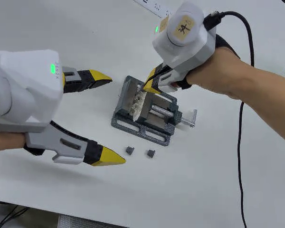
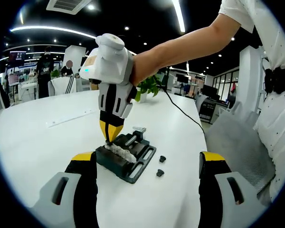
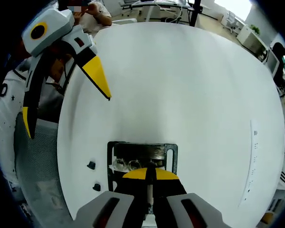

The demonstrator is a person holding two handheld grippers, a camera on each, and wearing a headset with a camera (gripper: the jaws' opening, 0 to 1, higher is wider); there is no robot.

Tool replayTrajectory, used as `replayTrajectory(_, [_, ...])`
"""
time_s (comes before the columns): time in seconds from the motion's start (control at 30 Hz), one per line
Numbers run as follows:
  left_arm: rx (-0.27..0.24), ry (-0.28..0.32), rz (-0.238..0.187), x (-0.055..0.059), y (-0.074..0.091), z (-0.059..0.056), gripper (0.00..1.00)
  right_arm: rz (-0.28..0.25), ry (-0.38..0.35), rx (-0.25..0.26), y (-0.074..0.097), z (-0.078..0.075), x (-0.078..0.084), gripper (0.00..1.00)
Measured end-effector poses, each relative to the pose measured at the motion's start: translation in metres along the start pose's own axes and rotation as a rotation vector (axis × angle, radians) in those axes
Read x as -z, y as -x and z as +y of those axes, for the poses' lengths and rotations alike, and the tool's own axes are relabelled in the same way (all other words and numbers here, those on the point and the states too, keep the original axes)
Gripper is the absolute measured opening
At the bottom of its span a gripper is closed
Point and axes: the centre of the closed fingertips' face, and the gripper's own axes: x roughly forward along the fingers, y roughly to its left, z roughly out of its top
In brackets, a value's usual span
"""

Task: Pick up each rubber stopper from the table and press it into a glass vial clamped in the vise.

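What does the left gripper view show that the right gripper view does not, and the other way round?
Left gripper view: the right gripper from outside, shut, pointing down at the vise, and the person's arm. Right gripper view: the open mouths of the glass vials from above, and the whole left gripper, open. Both: the vise and two rubber stoppers on the table.

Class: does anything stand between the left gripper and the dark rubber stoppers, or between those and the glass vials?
Only bare white table lies between the left gripper and the two small dark rubber stoppers. The right gripper, shut, sits over the clear glass vials in the grey metal vise, blocking them.
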Motion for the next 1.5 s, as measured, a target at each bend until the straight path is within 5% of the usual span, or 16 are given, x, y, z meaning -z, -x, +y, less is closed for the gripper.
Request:
replayTrajectory(0.53, [-0.003,0.001,-0.002,0.0003,0.0006,-0.0007,0.88,-0.003,0.024,0.015,-0.0005,0.0010,0.0012,0.00])
replayTrajectory(1.27, [-0.009,0.001,-0.003,-0.0012,0.0011,-0.0022,0.88,0.044,0.153,0.052,0.0008,0.0019,0.0032,0.00])
replayTrajectory(1.5, [-0.008,-0.009,0.018,0.0001,0.0036,-0.0059,0.88,-0.005,0.081,0.022,0.0021,0.0000,0.0040,0.00])
